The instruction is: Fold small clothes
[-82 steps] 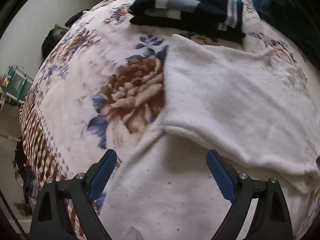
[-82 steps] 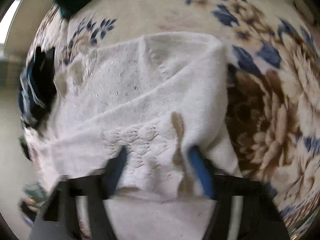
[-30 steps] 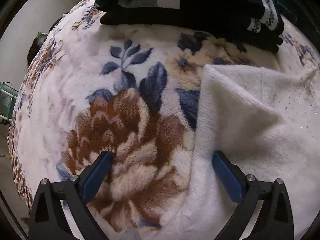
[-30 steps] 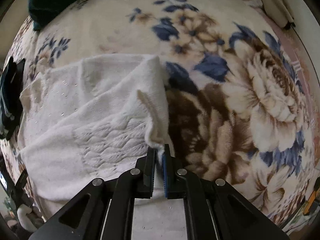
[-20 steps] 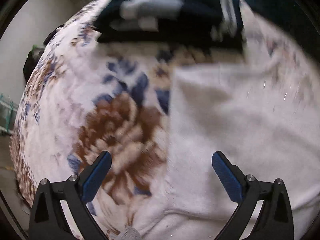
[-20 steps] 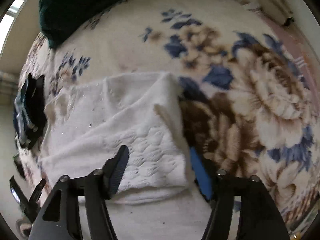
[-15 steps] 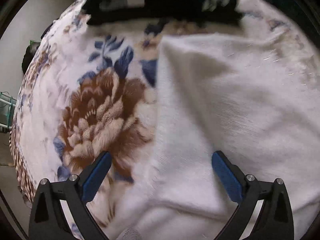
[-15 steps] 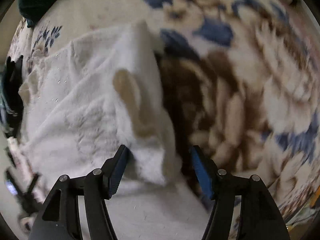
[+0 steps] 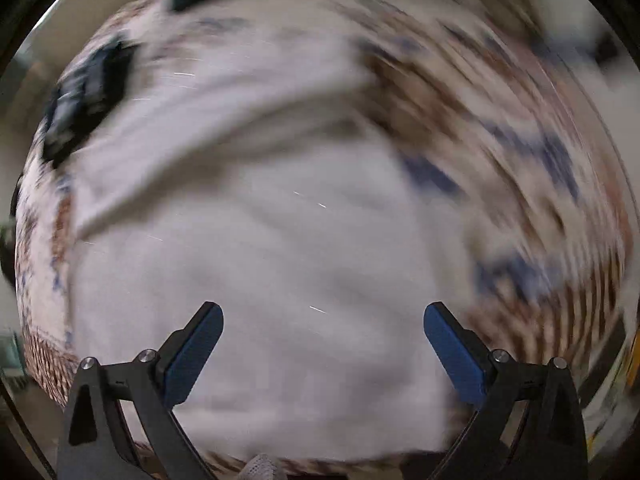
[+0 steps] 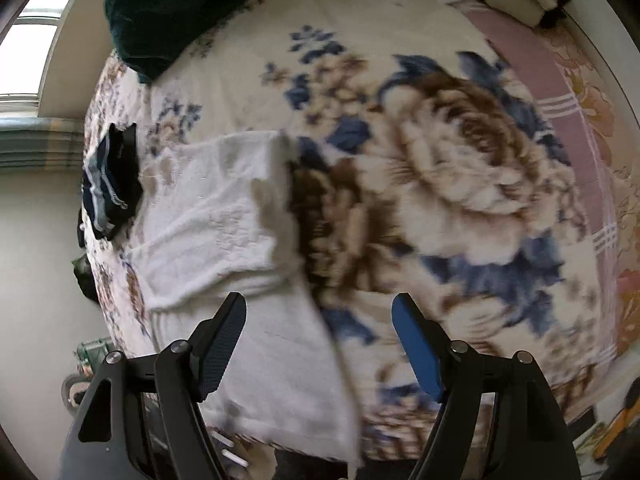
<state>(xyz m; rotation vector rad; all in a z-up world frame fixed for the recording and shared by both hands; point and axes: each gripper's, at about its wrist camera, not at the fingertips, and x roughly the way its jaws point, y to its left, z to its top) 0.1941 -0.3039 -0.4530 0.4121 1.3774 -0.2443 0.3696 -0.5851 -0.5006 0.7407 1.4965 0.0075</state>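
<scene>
The right gripper (image 10: 318, 344) just let go of the white top (image 10: 224, 216).

Its jaws are opening and nothing is between them now. A second ago they pinched the fold. The left gripper (image 9: 322, 344) hangs wide and empty. The top lies partly folded by the blanket's (image 10: 460, 184) near edge, so more folding is likely needed.

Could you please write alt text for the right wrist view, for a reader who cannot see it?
A partly folded white garment lies on a floral blanket, seen from above the right gripper, whose blue-padded fingers are opening with nothing pinched between them. A dark striped folded garment sits at the far left.
</scene>
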